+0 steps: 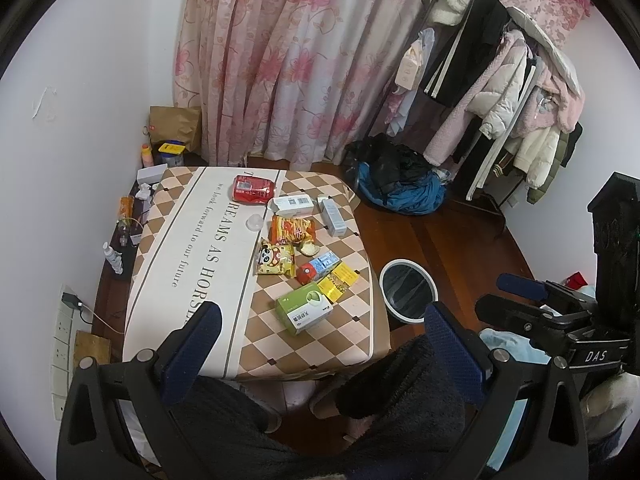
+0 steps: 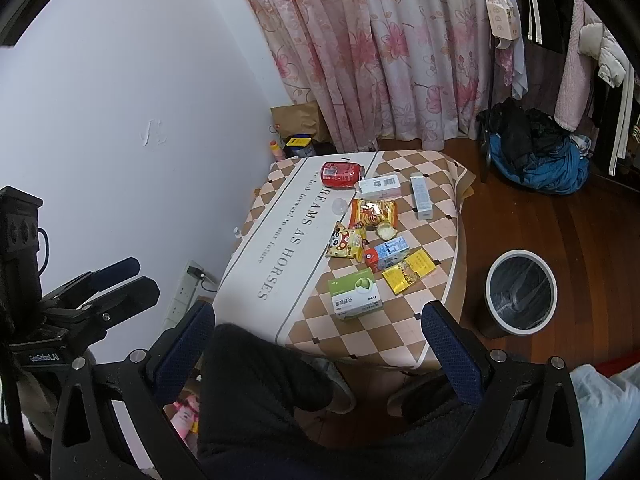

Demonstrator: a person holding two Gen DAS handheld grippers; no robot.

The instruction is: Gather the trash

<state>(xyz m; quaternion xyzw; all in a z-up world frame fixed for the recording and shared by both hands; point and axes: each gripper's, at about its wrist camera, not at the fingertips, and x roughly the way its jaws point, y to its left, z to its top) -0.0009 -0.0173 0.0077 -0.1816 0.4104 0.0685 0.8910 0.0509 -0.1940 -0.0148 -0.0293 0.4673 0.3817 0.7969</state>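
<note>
Trash was spread all over the table, mostly on its right half, and we hadn't touched any of it yet. Farthest back lay a red can on its side, with a white box just right of it and a long white carton further right near the edge. In the middle sat an orange snack bag, a yellow panda snack bag a bit nearer, and a bitten piece of bread between them. A small clear lid lay just left of the orange bag.

Closer to us we had a blue and red milk carton, two yellow packets touching it on the right, and a green and white box nearest of all.

We held both grippers up over our lap, short of the table's near edge. Our left gripper was spread wide with nothing between its blue pads, and our right gripper was spread wide and holding nothing too.

On the wooden floor to the right of the table stood the bin, white rim and a dark liner inside. Pink flowered curtains hung behind, and a pile of dark and blue clothes lay on the floor at the far right.
</note>
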